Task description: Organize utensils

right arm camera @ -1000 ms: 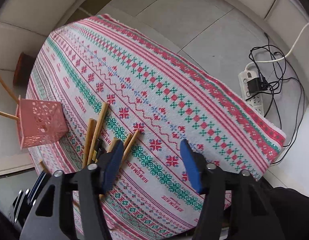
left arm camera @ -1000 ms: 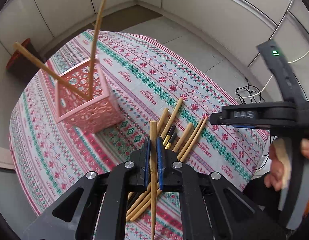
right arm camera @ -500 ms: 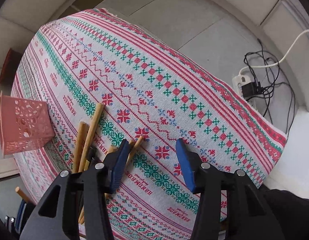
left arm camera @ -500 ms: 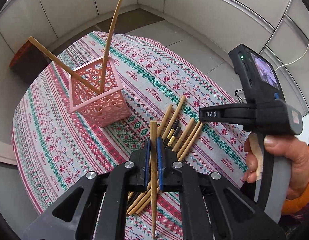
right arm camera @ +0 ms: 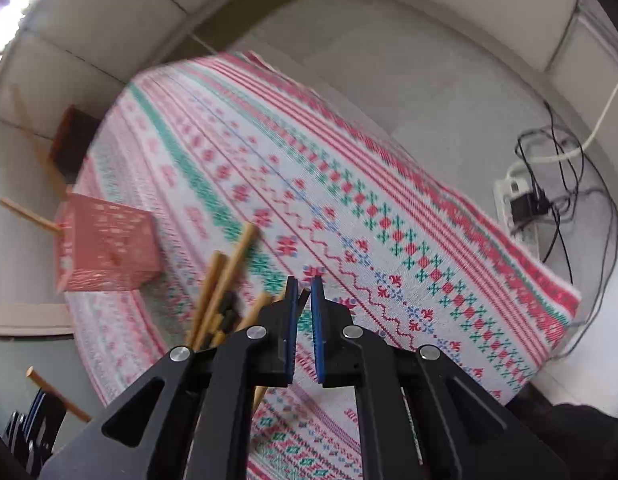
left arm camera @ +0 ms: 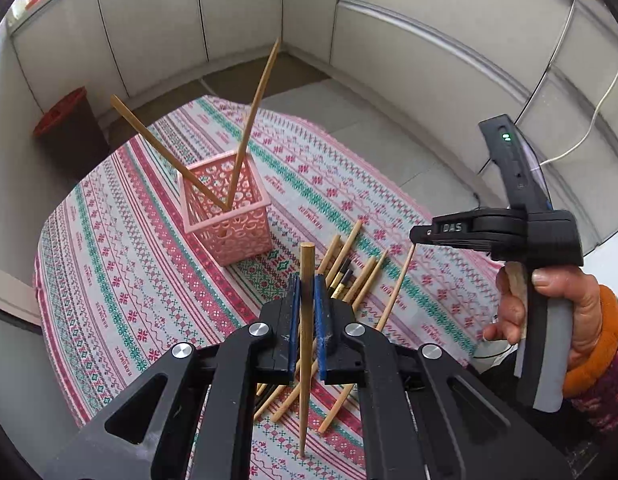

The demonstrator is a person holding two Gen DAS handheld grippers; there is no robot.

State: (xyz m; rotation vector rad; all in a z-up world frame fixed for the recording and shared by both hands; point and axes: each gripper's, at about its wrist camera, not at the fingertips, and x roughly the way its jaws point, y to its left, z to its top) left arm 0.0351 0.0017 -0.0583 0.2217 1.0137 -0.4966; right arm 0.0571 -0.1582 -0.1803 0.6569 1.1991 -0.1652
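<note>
The left tongs (left arm camera: 305,312) pinched one wooden chopstick (left arm camera: 306,280) upright between their blue pads, above the loose chopsticks (left arm camera: 359,276) lying on the patterned cloth of the bench (left arm camera: 121,280). At about ten o'clock from them stood the pink basket (left arm camera: 229,220), with two chopsticks leaning out of it. The right tongs (right arm camera: 304,312) had just been closing and pinched the dark end of another chopstick (right arm camera: 305,295), the basket at their nine o'clock.

2 chopsticks (left arm camera: 245,136) lean in pink basket (left arm camera: 229,224); rest (left arm camera: 357,272) loose beside.
</note>
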